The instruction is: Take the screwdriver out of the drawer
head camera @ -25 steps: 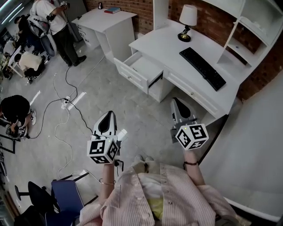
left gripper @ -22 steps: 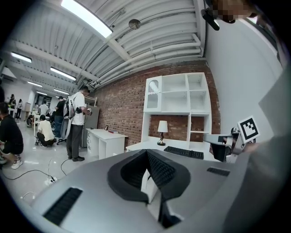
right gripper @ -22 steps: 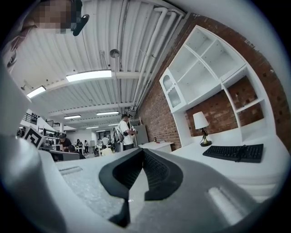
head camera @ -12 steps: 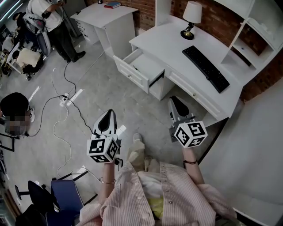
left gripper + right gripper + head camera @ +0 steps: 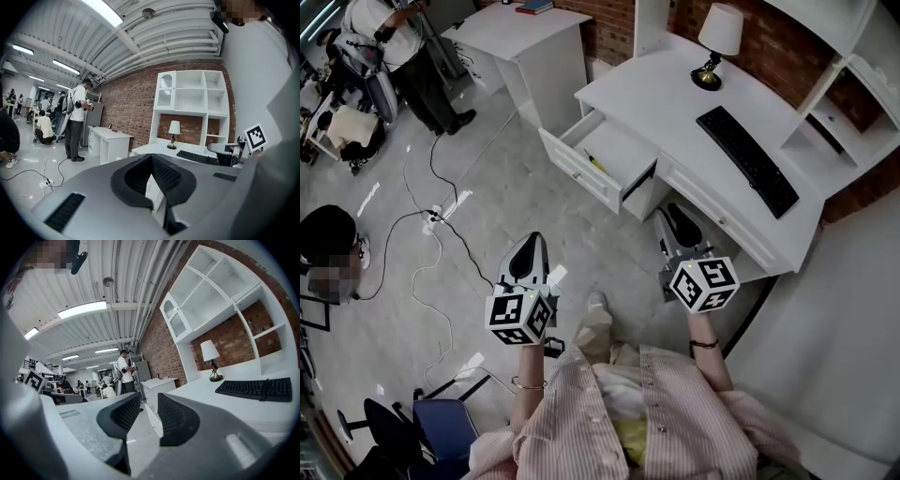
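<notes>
The white desk (image 5: 675, 94) has one drawer (image 5: 577, 169) pulled out. A thin yellowish thing (image 5: 594, 163), perhaps the screwdriver, lies inside it, too small to tell. Both grippers hang over the floor, short of the desk. My left gripper (image 5: 528, 242) points at the drawer from well back, its tips together and nothing in them (image 5: 151, 159). My right gripper (image 5: 672, 212) is close to the desk front, right of the drawer. Its jaws have just been opening, with a clear gap and nothing between the pads (image 5: 149, 404).
A black keyboard (image 5: 748, 159) and a lamp (image 5: 717, 37) sit on the desk, with white shelves (image 5: 853, 103) behind. A second white desk (image 5: 516, 23) stands farther left. Cables (image 5: 431, 216) trail over the floor, people work at the left, and a blue chair (image 5: 441, 422) is behind me.
The person has stepped toward the desk, one foot now forward. Both grippers have come closer to the drawer, and the yellowish thing inside has come into sight.
</notes>
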